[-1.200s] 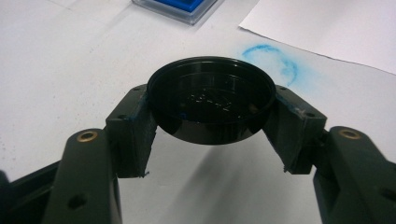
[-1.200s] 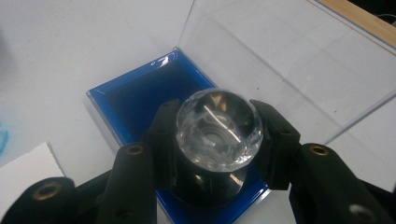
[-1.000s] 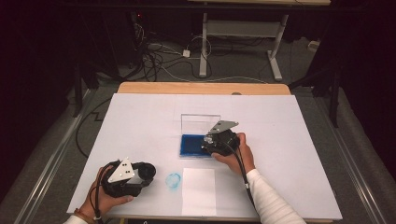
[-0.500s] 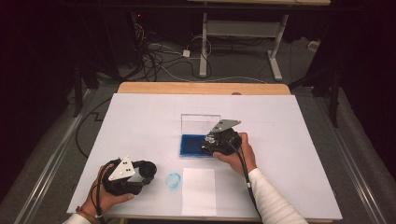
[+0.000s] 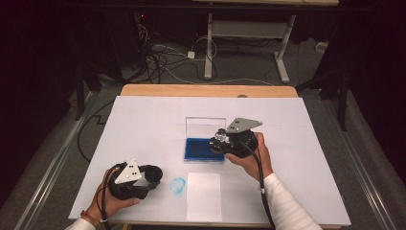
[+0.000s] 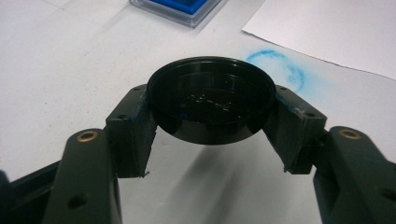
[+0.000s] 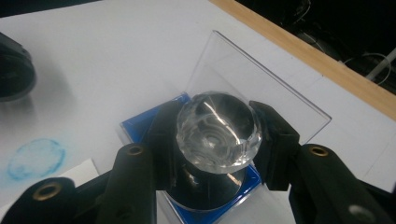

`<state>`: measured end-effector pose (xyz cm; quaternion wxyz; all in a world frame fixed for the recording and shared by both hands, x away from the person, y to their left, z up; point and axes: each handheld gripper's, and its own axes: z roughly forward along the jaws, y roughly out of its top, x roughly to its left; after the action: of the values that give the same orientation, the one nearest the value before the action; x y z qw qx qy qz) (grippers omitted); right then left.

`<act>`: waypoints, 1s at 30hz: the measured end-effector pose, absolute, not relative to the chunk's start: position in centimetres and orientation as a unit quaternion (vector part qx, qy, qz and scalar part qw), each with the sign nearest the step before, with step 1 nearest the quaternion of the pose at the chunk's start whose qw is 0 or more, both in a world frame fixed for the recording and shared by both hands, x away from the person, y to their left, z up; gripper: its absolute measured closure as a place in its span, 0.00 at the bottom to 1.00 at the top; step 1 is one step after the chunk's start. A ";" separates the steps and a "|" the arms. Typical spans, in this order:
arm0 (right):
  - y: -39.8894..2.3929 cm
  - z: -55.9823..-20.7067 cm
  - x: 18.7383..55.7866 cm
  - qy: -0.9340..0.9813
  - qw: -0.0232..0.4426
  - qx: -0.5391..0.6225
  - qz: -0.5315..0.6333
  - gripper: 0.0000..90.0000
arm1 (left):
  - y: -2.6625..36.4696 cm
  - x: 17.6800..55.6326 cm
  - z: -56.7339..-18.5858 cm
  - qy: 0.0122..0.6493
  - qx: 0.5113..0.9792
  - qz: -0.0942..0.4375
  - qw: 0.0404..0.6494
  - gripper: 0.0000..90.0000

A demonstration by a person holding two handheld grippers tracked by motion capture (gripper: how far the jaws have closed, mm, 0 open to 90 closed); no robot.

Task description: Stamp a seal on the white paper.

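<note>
Right hand-held gripper (image 7: 212, 135) clamping a clear-knobbed stamp (image 7: 218, 132) over the blue ink pad (image 5: 203, 149) mid-frame; left hand-held gripper (image 6: 210, 112) gripping a black cap (image 6: 211, 99) lower left.

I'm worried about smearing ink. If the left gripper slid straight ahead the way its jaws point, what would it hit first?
Probably the blue ink ring on the table, just beyond the black cap that the left gripper holds; depth is hard to judge.

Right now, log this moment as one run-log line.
left gripper: shut on round black cap | right gripper: shut on clear faceted knob stamp, over blue ink pad | white paper sheet: unstamped
</note>
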<state>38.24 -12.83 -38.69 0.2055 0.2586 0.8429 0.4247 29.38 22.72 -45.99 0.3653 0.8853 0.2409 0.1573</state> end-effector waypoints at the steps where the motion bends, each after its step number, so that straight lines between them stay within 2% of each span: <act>1: -12.9 -38.4 38.0 0.843 0.206 0.253 0.427 0.63 | 22.7 29.3 -46.0 0.241 0.886 0.158 0.364 0.41; 15: -13.6 -35.8 34.0 0.835 0.210 0.210 0.463 0.63 | 21.2 29.1 -45.3 0.231 0.882 0.159 0.379 0.41; 30: -14.3 -35.1 32.0 0.831 0.198 0.193 0.484 0.63 | 18.2 29.2 -45.0 0.205 0.883 0.146 0.395 0.41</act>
<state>32.05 -14.30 -35.08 0.1978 0.1929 0.8306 0.4836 29.18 18.25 -45.00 0.3955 0.8833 0.2047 0.1465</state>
